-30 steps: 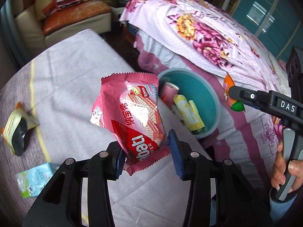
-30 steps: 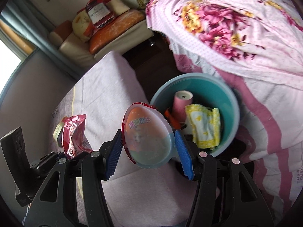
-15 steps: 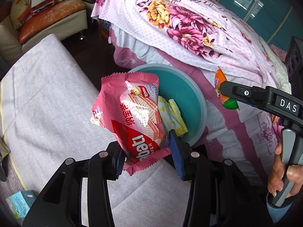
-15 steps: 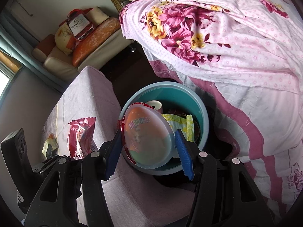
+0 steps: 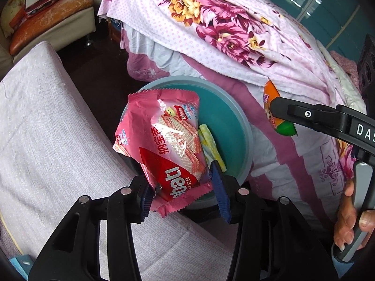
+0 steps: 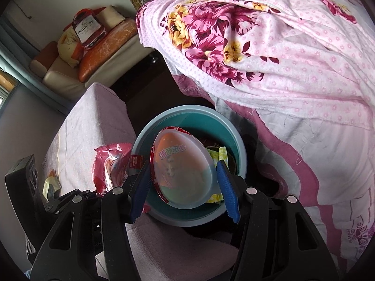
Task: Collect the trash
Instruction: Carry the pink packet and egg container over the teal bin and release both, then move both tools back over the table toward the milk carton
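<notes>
A pink wafer packet [image 5: 164,135] stands between the blue pads of my left gripper [image 5: 182,189], over the near rim of a teal bin [image 5: 234,126]. The jaws are opening, and the pads still touch the packet's lower end. My right gripper [image 6: 185,187] is shut on an egg-shaped plastic pack [image 6: 185,171], orange and green with a red rim, right above the bin [image 6: 187,110]. A yellow wrapper [image 6: 222,154] lies inside the bin. The right wrist view shows the wafer packet [image 6: 110,166] at the bin's left rim.
A bed with a floral pink quilt [image 5: 222,23] borders the bin on the far and right sides. A pink-covered surface [image 5: 46,128] lies to the left, with a crumpled wrapper [image 6: 50,182] on it. A sofa with cushions [image 5: 46,23] stands behind. A person's hand [image 5: 349,222] grips the right handle.
Both grippers have moved toward the bin and now hang over it with their loads. The left pads stand slightly wider around the wafer packet. The right grip is unchanged.
</notes>
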### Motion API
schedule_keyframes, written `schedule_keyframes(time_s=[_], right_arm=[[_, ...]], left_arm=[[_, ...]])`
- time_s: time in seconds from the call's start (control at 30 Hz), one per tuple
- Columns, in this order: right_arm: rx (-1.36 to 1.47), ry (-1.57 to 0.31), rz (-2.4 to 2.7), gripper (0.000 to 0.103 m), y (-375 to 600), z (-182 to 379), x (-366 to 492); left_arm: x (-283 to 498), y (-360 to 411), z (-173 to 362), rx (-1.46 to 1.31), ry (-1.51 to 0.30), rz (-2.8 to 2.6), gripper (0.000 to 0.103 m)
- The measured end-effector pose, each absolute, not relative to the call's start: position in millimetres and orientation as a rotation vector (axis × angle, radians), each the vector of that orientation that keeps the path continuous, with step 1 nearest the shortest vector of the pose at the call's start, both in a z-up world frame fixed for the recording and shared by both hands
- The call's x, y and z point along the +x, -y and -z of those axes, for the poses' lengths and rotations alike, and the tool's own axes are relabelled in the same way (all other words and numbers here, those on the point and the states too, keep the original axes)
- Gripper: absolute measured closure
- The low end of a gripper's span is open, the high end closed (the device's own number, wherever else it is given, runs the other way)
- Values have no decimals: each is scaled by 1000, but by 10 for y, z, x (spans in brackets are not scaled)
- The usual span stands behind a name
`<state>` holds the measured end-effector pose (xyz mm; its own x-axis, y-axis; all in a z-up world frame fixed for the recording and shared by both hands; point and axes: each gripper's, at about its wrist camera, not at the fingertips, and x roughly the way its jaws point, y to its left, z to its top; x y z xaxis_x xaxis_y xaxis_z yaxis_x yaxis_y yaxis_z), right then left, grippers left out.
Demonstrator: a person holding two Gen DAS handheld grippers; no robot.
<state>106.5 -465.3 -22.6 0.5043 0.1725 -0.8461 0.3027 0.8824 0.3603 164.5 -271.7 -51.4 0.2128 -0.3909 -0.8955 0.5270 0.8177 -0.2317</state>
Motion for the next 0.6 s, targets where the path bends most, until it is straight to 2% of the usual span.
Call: schedule_keyframes(time_s=[0.1,0.13,0.2,0.33,0.6], right_arm=[[502,-1056,93,50,4650,225,1084],[500,-1058,97,50,4645,228,1097],[494,-1064,99,50,4623,239,1112],[488,-1074,99,50,4589,260,1155],[469,-1093,85,49,4454,293,1258]], left_arm=[[1683,2711,523,120,-1196,633,40],[1690,2703,516,116,-1191,629,30],[1696,2677,494,111,-1174,618,21],[1711,2610,457,105,-1165,611,15],[1695,2340,383,75,-1148,578,13]])
